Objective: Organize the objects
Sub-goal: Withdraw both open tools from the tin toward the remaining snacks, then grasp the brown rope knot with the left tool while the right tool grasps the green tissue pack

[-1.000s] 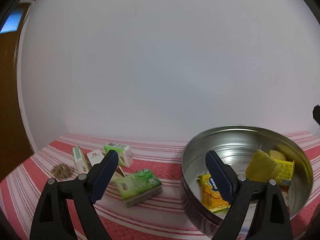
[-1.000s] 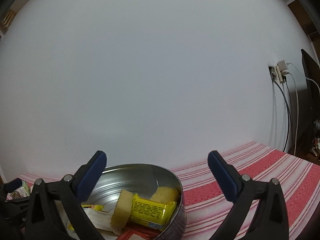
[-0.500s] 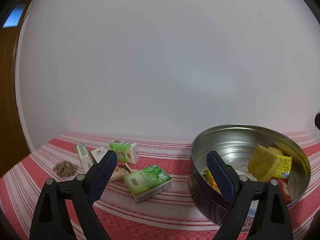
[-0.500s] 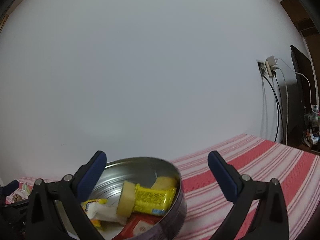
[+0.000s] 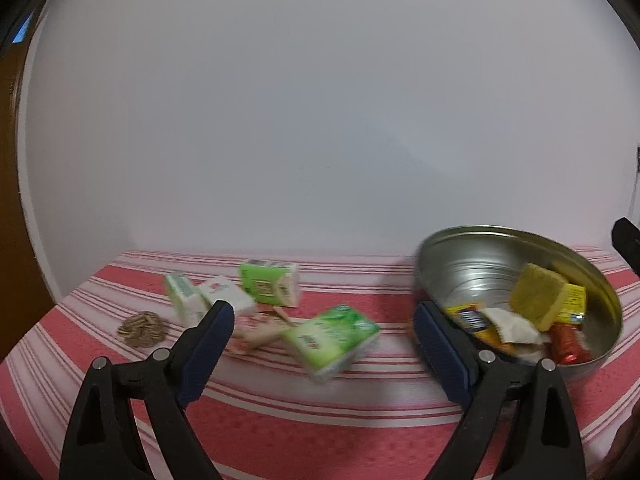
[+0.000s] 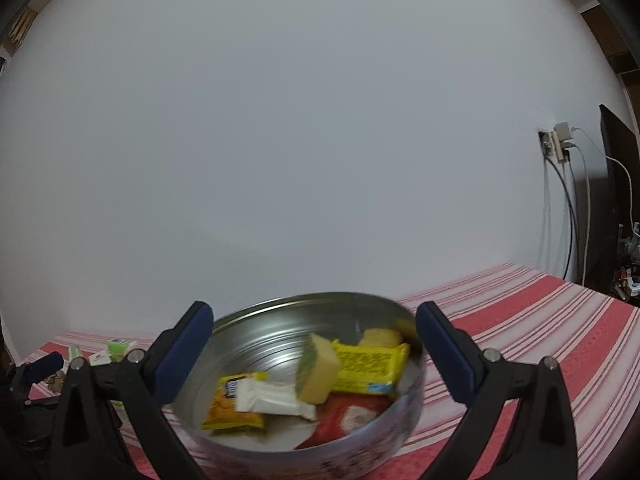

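Left wrist view, item one: green tissue pack (image 5: 330,336), lying flat on the red-and-white striped tablecloth (image 5: 320,412), ahead of your left gripper (image 5: 324,354) and almost centred between its blue pads. Long axis runs diagonally, near left to far right, so the pads would meet it skewed unless you turn the wrist. Your left gripper is spread wide and carries nothing.

Item two: loose cluster farther left and back. A green-and-white carton (image 5: 270,288), a white pack (image 5: 226,298) leaning on a slim green-white box (image 5: 182,298), a flat pinkish packet (image 5: 256,330) partly behind the left pad, and a small coil of twine (image 5: 142,328) off by itself at the far left.

Item three: round metal tin (image 5: 444,264), to the right of the tissue pack, already holding a yellow sponge (image 5: 536,300), a yellow wrapped bar (image 5: 574,306), a yellow snack packet (image 5: 470,318), a white wrapper (image 5: 512,326) and a red packet (image 5: 566,344).

Right wrist view: your right gripper (image 6: 314,354) sits directly over the tin, jaws wide apart, empty. The tissue pack is hidden from it.

Assessment: the left hand is much the nearer to the tissue pack; the tin lies to its right, a short carry.
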The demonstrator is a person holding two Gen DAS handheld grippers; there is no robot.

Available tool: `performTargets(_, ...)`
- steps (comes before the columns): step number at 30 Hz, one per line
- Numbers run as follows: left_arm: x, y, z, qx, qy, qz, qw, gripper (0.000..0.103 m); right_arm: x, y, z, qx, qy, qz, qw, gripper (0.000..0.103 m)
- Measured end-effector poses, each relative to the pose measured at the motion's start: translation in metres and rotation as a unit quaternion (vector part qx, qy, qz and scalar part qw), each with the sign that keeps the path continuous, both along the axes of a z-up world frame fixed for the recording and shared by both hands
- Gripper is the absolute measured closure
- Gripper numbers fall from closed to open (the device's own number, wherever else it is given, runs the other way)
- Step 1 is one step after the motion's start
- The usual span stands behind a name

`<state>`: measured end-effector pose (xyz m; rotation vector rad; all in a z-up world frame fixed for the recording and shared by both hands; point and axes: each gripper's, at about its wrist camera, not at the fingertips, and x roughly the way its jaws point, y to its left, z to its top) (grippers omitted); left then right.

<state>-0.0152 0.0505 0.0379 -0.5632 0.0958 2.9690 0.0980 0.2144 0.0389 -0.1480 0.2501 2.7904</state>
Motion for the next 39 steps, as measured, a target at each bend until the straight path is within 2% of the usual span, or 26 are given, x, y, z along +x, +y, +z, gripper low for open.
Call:
performTargets(9, -0.024, -0.062, -0.004, -0.017, -0.009, 0.052, 0.9985, 0.010, -0.022, -0.044, -0.003, 0.001, -0.014, 0.046, 0.999, 0.000)
performTargets(19, -0.065, -0.139, -0.019, 0.002, -0.081, 0.129, 0.9883, 0.010, -0.056, -0.097, -0.010, 0.003, -0.052, 0.111, 0.992, 0.002)
performTargets(22, -0.077, -0.154, -0.028, 0.008, -0.110, 0.132, 0.9850, 0.010, -0.068, -0.113, -0.013, 0.006, -0.078, 0.139, 0.987, 0.005)
performTargets(30, -0.102, -0.167, -0.047, 0.022, -0.179, 0.116, 0.9768, 0.010, -0.092, -0.145, -0.024, 0.003, -0.131, 0.202, 0.971, 0.005)
performTargets(39, -0.128, -0.168, -0.055, 0.009, -0.214, 0.125, 0.9688, 0.010, -0.126, -0.157, -0.036, -0.023, -0.199, 0.247, 0.948, 0.006)
